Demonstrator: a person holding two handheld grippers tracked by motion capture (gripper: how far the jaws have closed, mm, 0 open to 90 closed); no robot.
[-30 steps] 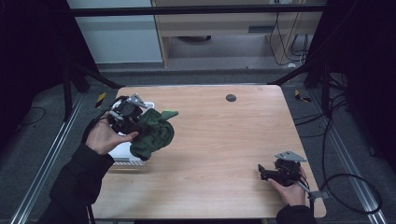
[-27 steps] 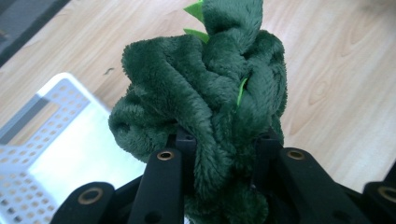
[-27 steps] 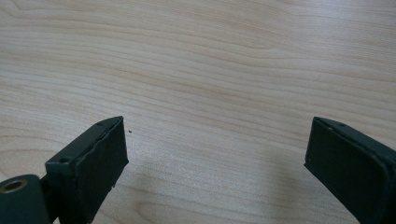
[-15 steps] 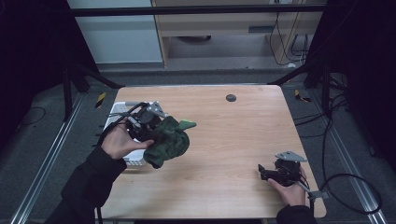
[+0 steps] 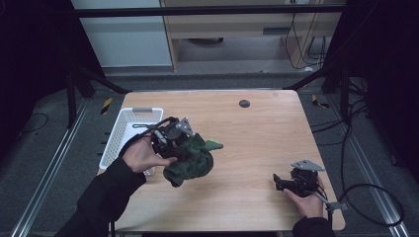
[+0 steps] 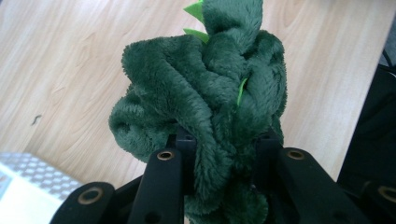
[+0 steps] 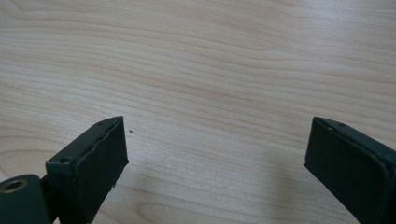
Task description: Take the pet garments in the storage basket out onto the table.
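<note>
A dark green plush toy [image 5: 193,159] with light green spikes hangs above the wooden table [image 5: 257,133], left of its middle. My left gripper [image 5: 174,144] is shut on it; in the left gripper view the plush toy [image 6: 205,93] bulges out between the two black jaws. Near the table's front right corner a hand holds my right gripper [image 5: 277,182] low over the wood. In the right gripper view its jaws stand wide apart and my right gripper [image 7: 215,158] holds nothing but bare table between them.
A white slatted basket [image 5: 117,132] sits at the table's left edge, just behind the left hand. A small dark round spot [image 5: 244,103] marks the far middle of the table. Black frame posts and cables surround the table.
My left gripper has carried the plush toy rightward and toward the front, away from the basket and out over the table. The right gripper has stayed put.
</note>
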